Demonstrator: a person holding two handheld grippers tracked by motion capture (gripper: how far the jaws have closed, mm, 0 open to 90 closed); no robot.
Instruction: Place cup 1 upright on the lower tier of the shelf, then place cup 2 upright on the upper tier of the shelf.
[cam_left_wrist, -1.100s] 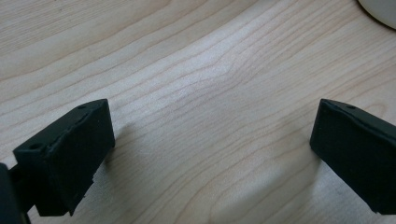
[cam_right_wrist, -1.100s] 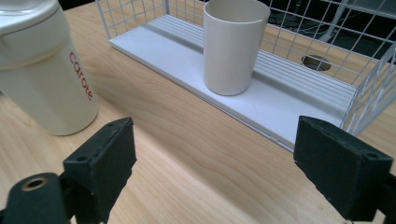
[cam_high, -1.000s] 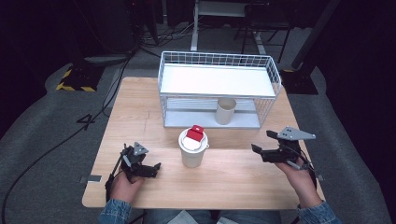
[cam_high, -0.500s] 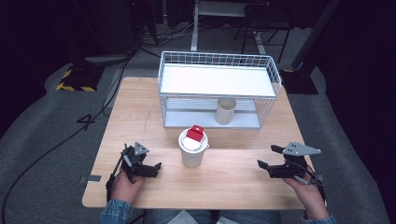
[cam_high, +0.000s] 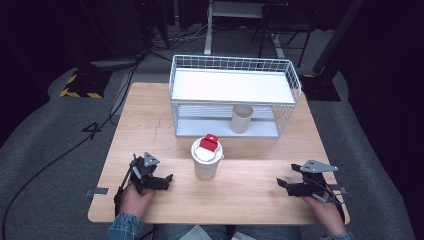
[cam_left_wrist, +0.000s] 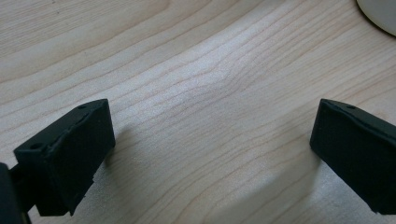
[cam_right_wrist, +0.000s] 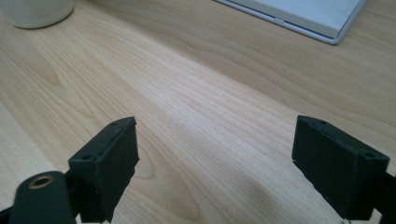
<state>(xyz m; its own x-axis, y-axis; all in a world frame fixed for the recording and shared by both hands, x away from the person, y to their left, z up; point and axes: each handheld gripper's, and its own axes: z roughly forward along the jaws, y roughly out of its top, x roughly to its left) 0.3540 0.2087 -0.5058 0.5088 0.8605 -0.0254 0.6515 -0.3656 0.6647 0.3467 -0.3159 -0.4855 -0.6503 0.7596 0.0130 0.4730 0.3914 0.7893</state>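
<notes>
Wooden table (cam_high: 150, 125), dark room behind. Your left gripper (cam_high: 161, 180) and right gripper (cam_high: 287, 186) both sit low near the front edge, jaws spread wide, nothing held. White cup (cam_high: 206, 162) with the red block (cam_high: 209, 142) stands between them; a careless sideways swing could tip it.
</notes>
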